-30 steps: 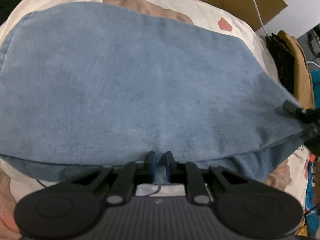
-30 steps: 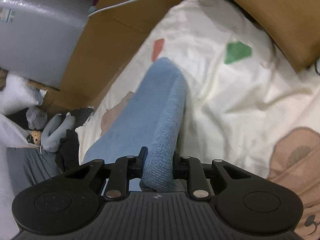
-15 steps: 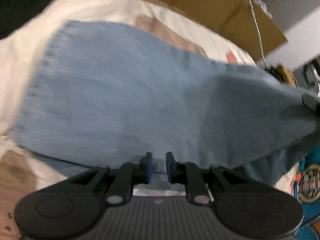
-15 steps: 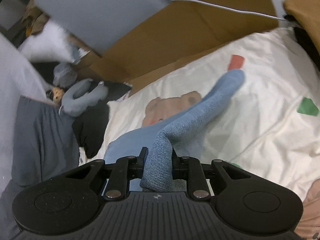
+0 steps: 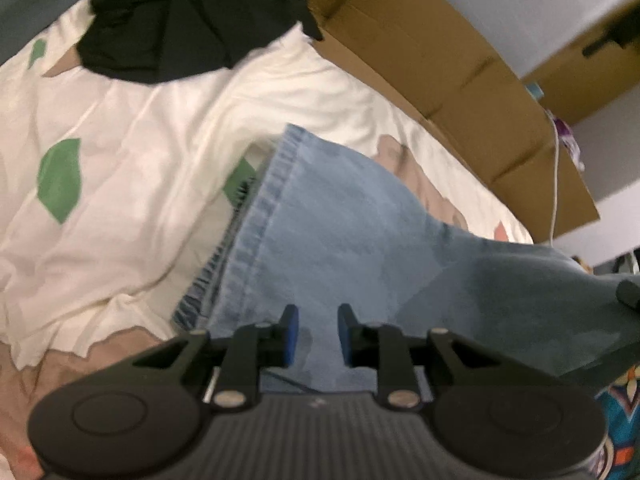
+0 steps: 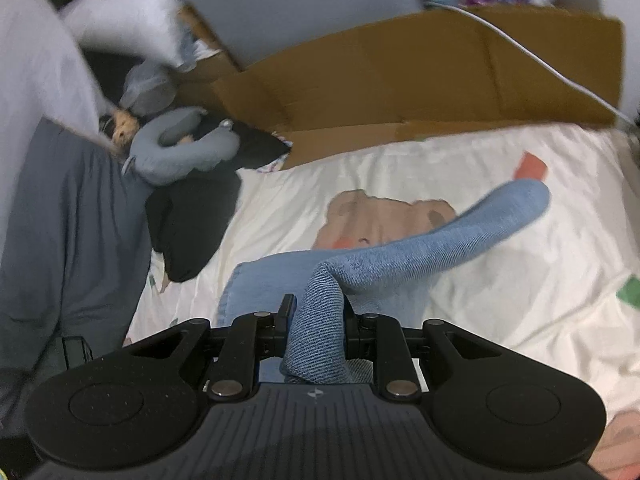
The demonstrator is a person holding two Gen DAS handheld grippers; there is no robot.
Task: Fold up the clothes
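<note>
A pair of light blue jeans lies folded on the cream printed bedsheet, its hemmed leg ends to the left. My left gripper hovers over the near edge of the jeans with its jaws apart and nothing between them. My right gripper is shut on a bunched fold of the jeans and holds it lifted above the bed; the raised denim arcs away to the right. The tip of the right gripper shows at the right edge of the left wrist view.
A flattened cardboard box lines the far side of the bed, with a white cable over it. A black garment lies at the far left corner. A grey plush toy and dark grey bedding sit to the left.
My left gripper has opened and let go of the jeans edge. Both grippers have swung to the left; the right one still carries its fold across the jeans.
</note>
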